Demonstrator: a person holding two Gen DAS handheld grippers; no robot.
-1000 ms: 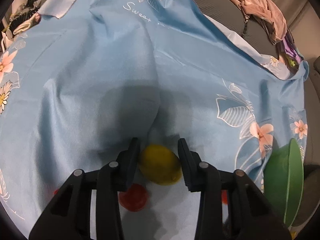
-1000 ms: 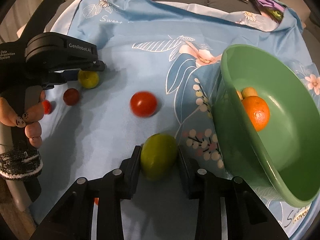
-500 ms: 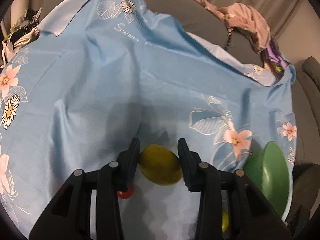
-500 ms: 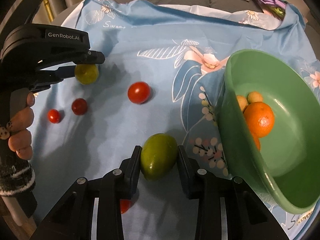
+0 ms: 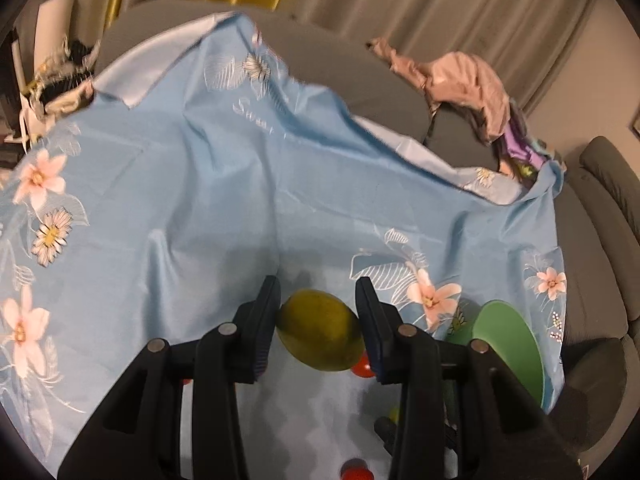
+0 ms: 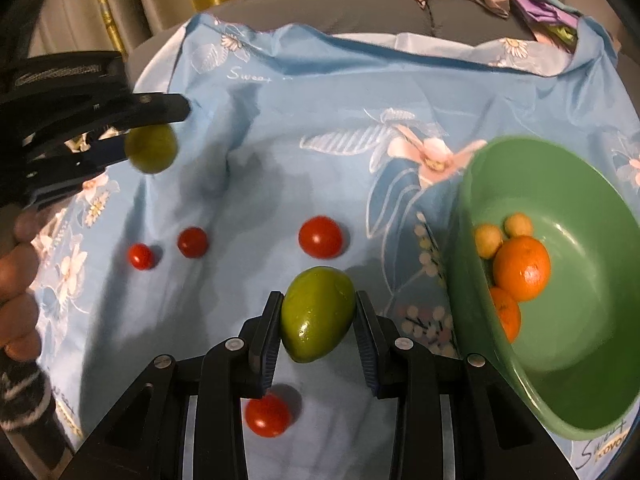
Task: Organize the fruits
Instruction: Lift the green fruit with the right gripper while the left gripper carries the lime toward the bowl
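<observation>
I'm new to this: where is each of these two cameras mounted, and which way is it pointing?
Left wrist view: sits on the left gripper, looking along its fingers at a yellow-green fruit gripped above the blue cloth; only the tool shows.
Right wrist view: sits on the right gripper, looking down at a green fruit it grips, tomatoes and the bowl; the person's hand shows at left.
Shared: the cloth, bowl, tomatoes and the left gripper's fruit.

left hand-held gripper (image 5: 318,308) | risen off cloth (image 5: 200,200) | yellow-green fruit (image 5: 320,336) clamped (lifted along)
</observation>
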